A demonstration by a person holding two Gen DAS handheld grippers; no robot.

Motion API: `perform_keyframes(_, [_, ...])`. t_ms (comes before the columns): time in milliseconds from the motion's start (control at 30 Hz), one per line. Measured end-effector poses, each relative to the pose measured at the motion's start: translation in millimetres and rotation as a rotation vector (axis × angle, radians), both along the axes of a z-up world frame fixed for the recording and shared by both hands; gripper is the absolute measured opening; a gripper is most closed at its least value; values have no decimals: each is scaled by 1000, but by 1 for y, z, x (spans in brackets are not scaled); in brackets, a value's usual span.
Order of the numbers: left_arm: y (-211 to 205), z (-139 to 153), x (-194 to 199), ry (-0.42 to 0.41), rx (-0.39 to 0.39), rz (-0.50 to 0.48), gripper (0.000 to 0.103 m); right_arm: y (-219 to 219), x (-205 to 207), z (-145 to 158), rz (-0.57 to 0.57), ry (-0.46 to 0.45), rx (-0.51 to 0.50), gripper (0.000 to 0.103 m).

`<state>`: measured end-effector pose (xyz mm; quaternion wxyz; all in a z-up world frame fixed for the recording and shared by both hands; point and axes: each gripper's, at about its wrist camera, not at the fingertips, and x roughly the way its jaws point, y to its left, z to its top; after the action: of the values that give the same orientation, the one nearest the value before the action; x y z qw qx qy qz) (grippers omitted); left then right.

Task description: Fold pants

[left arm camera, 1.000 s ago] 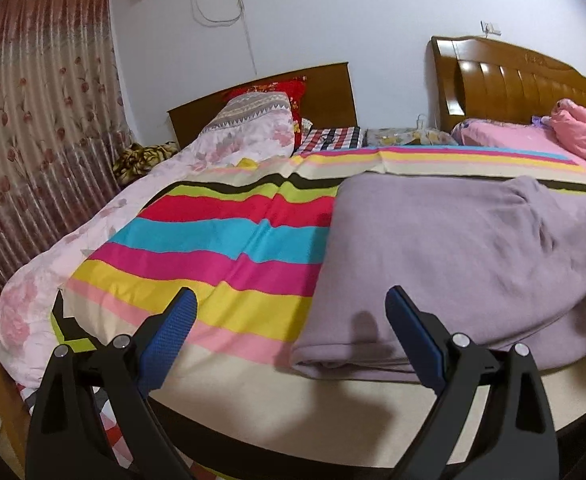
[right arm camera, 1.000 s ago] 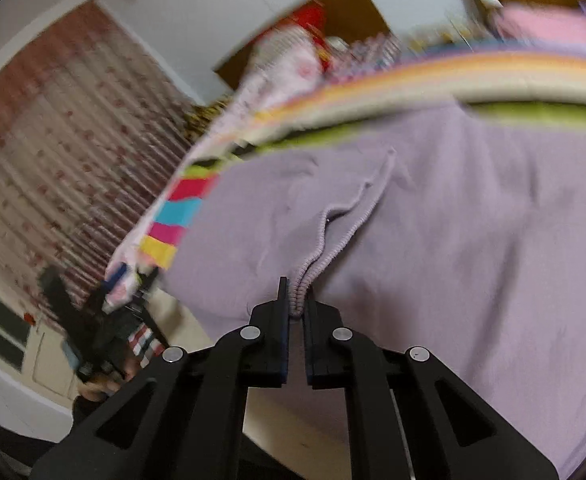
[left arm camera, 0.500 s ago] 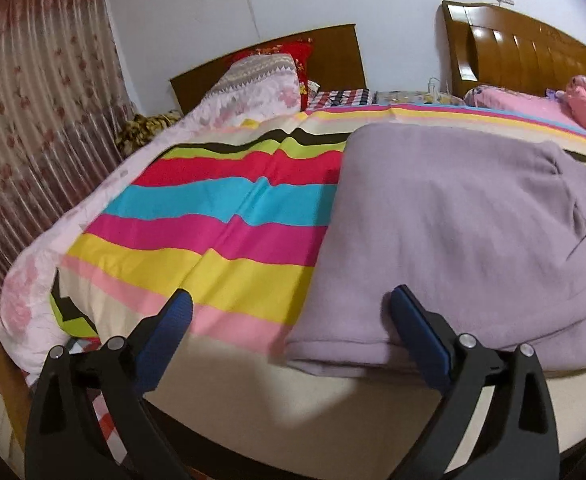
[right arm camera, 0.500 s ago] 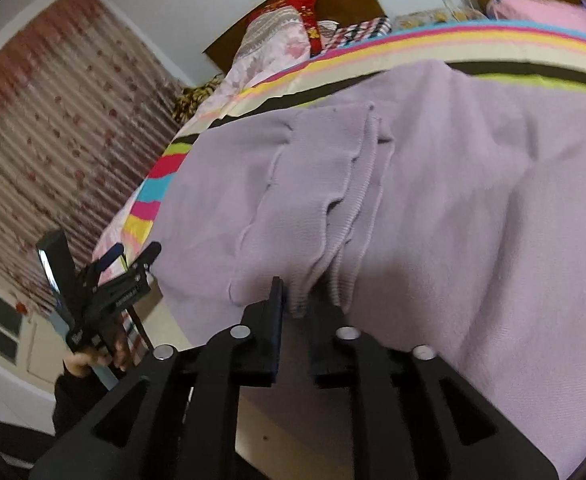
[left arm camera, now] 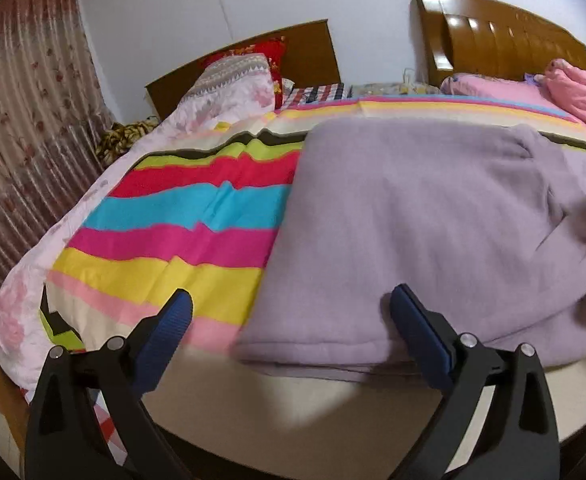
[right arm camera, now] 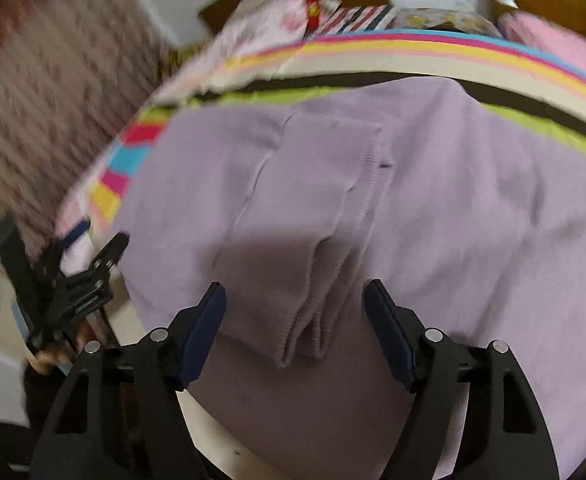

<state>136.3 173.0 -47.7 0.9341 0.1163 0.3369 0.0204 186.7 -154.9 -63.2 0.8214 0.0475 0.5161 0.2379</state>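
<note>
Lilac knit pants (left arm camera: 413,216) lie spread on the striped bedspread (left arm camera: 181,216), their near edge at the bed's front. My left gripper (left arm camera: 291,314) is open and empty, just above the pants' near left corner. In the right wrist view the pants (right arm camera: 453,208) fill the frame, with a ribbed cuff end (right arm camera: 325,280) lying folded on top. My right gripper (right arm camera: 295,304) is open, its jaws on either side of that cuff end. The left gripper also shows in the right wrist view (right arm camera: 89,280).
A floral quilt (left arm camera: 229,92) and pillows lie at the bed's head by a wooden headboard (left arm camera: 277,56). A second bed with pink bedding (left arm camera: 533,92) stands at the right. Curtains (left arm camera: 25,128) hang at the left.
My right gripper was shut on the ribbed cuff and has opened, leaving the cuff lying on the pants. My left gripper stayed open and shifted slightly over the near edge.
</note>
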Motion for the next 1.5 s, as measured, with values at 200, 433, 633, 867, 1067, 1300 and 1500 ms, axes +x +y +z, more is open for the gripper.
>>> perform_keyframes(200, [18,-5,8,66,-160,5,99,4,0,0,94,68,1,71])
perform_keyframes(433, [11,-5,5,61,-121,-2,99,-23,13,-8,15,154,205,58])
perform_keyframes(633, [13,-5,4,58,-127,1,99,-24,19,-20,18,243,328,31])
perform_keyframes(867, [12,-1,3,45,-107,-5,100,-23,8,-11,-32,117,346,13])
perform_keyframes(1067, [21,38,-38,-76,-152,-103,100,-19,4,38,-70,-65,393,12])
perform_keyframes(1300, [-5,16,-24,20,-120,-126,101,25,22,112,4,-238,392,12])
perform_keyframes(1500, [46,0,18,58,-190,150,101,27,12,166,25,-378,399,12])
